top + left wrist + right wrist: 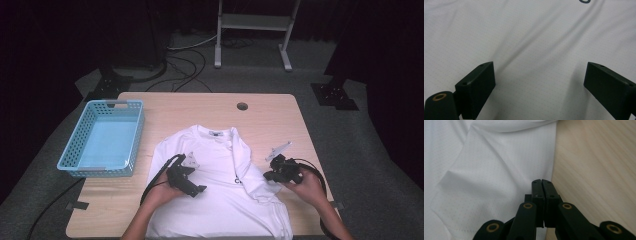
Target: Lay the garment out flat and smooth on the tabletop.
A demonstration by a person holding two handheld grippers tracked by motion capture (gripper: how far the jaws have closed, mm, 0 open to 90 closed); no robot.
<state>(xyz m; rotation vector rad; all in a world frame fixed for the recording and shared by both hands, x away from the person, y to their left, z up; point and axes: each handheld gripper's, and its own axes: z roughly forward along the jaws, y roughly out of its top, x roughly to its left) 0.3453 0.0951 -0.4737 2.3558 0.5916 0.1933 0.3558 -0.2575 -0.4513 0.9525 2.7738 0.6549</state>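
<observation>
My left tongs [539,87] hover spread over the white shirt [220,185]; my right tongs [541,185] are pressed together at its edge, whether pinching cloth I cannot tell.

High view looks forward-down over table [150,210]; both gripper views sit close above the white shirt [220,175] (shared).

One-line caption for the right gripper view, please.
Right gripper, fingers shut with no cloth visibly between them, at the edge of a white shirt on a wooden table.
</observation>
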